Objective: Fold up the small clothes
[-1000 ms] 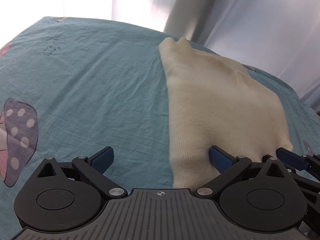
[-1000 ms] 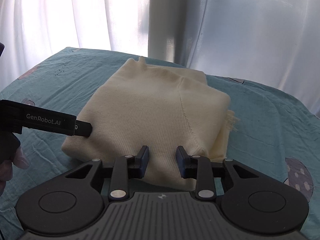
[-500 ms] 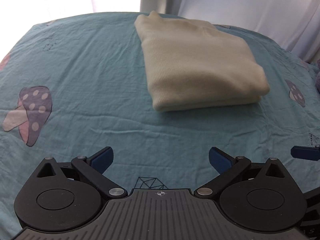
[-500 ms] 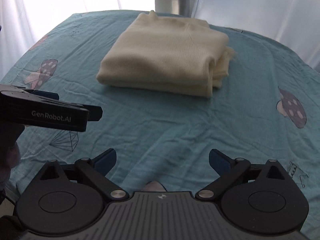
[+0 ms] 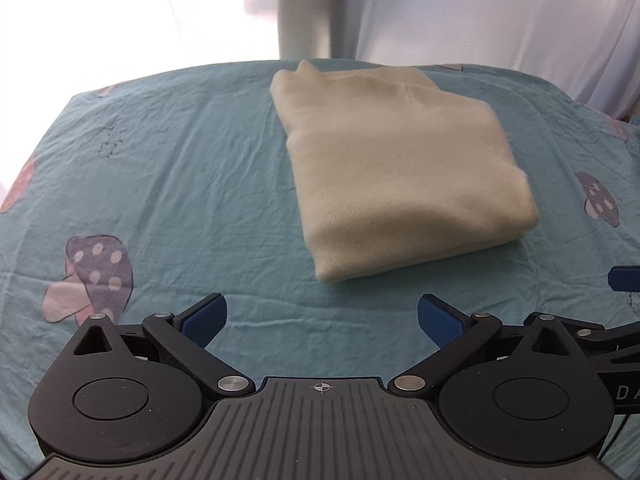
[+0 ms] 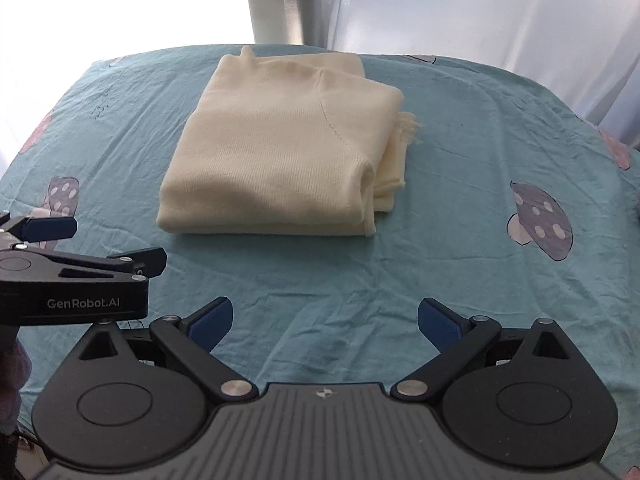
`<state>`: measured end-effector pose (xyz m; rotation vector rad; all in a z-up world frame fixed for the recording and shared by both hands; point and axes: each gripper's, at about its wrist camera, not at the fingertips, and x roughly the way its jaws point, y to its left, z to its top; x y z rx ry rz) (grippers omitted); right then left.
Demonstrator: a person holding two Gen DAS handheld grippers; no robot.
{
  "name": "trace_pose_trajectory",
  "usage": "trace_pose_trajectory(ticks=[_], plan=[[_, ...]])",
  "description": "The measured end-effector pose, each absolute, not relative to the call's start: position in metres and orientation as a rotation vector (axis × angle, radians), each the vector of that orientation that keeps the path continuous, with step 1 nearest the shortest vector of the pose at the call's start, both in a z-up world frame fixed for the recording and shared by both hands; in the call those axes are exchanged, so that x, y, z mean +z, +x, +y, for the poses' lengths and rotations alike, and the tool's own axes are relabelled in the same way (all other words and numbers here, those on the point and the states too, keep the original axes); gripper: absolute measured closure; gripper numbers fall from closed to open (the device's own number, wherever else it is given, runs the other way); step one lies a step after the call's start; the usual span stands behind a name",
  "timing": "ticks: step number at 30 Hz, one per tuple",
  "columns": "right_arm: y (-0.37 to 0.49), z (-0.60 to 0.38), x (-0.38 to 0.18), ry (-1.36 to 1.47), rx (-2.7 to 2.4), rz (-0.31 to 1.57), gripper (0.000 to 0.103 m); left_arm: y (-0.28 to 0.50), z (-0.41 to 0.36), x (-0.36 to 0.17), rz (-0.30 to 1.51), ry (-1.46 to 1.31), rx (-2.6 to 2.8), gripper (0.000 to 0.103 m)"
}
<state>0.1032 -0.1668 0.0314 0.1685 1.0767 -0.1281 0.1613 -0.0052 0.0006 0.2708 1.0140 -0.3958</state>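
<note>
folded cream knit sweater (image 6: 280, 160) lying flat on the wrinkled teal bedsheet with mushroom prints (image 6: 460, 264), up at twelve o'clock in the right wrist view, layered edges stacked at its three o'clock side, frayed bit of yarn poking out there. in the left wrist view, same cream bundle (image 5: 400, 168) sitting toward one o'clock, rounded fold facing the camera. right tongs (image 6: 325, 320) spread as wide as they go, blue pads far apart, jaws just been opening, nothing between them but bare sheet, well short of the sweater. left tongs (image 5: 322, 318) likewise gaping wide, holding nothing, sheet only beneath. from the right wrist view, left tongs (image 6: 52, 228) poking in at nine o'clock, black body with white lettering, blue tip just beside the sweater's near corner, not touching. purple spotted mushroom print (image 6: 540, 220) at three o'clock. sheer white curtains (image 6: 500, 8) glowing behind the bed at twelve o'clock.
</note>
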Motion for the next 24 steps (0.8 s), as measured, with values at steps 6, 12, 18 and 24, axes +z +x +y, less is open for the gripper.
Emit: trace_pose_trajectory(ticks=[6, 12, 18, 24], plan=[[0.11, -0.165, 0.028, 0.145, -0.173, 1.103, 0.004, 0.162, -0.009, -0.007, 1.043, 0.265, -0.383, 0.0], [0.112, -0.164, 0.029, 0.106, -0.185, 1.102, 0.004, 0.168, -0.006, -0.01, 1.072, 0.239, -0.351, 0.0], [0.115, -0.167, 0.031, 0.097, -0.193, 1.093, 0.004, 0.171, -0.002, -0.01, 1.086, 0.232, -0.314, 0.0], [0.116, -0.168, 0.032, 0.102, -0.206, 1.088, 0.004, 0.168, 0.0, -0.007, 1.078, 0.234, -0.307, 0.0]])
